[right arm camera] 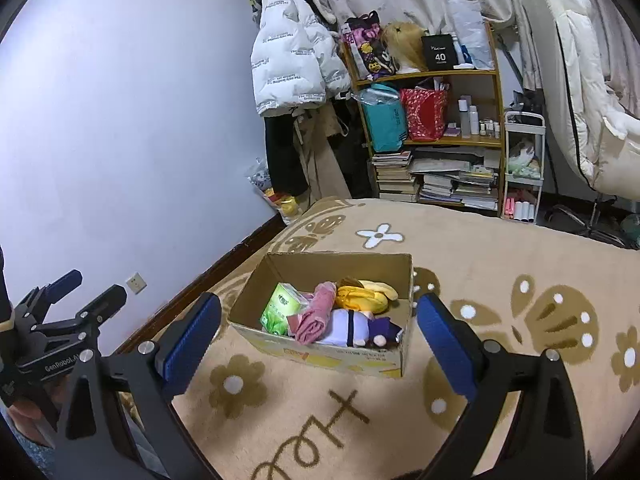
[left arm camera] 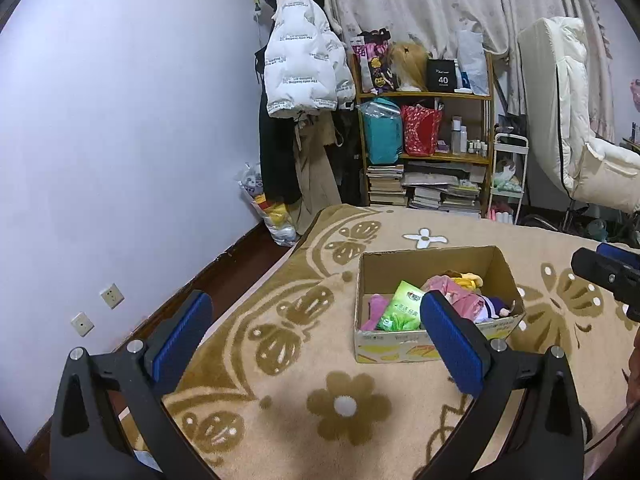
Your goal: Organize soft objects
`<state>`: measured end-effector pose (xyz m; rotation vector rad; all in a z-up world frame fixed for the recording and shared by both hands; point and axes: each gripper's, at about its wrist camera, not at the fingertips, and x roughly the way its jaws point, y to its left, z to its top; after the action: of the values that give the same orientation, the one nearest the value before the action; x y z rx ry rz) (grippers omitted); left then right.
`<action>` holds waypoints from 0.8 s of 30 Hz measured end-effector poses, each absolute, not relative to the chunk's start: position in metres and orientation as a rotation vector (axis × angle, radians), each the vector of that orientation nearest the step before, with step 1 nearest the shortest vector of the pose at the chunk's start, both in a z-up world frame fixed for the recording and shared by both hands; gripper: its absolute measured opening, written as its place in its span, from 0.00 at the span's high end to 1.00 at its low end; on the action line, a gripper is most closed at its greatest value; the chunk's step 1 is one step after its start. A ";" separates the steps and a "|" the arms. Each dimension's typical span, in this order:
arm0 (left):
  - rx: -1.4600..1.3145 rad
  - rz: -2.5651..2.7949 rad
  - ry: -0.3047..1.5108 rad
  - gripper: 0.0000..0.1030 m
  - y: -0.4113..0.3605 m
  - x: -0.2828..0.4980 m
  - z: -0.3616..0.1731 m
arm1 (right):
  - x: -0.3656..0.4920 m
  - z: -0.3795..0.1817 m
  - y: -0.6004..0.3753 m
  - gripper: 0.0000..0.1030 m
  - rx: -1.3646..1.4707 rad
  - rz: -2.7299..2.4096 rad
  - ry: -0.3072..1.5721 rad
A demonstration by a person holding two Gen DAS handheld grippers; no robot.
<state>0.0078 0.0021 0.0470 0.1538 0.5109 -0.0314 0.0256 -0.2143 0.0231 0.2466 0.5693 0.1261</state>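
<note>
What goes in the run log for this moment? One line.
left gripper open, empty | right gripper open, empty | cardboard box on blanket, holds soft items

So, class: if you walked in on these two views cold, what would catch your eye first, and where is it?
First the open cardboard box in the middle of the flower-patterned blanket, filled with soft things: a green pack, a pink cloth, a yellow plush. Then both grippers, left and right, open and empty. Behind, a white jacket hangs beside a crowded shelf.
</note>
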 end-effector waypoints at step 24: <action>0.164 -0.119 0.637 0.00 -0.027 0.031 -0.007 | 0.006 -0.033 -0.237 0.01 0.240 0.020 0.590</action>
<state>0.0312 -0.0268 -0.0074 0.1643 0.6366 -0.1191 0.0064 -0.2370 -0.0329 0.2399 0.5901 0.0196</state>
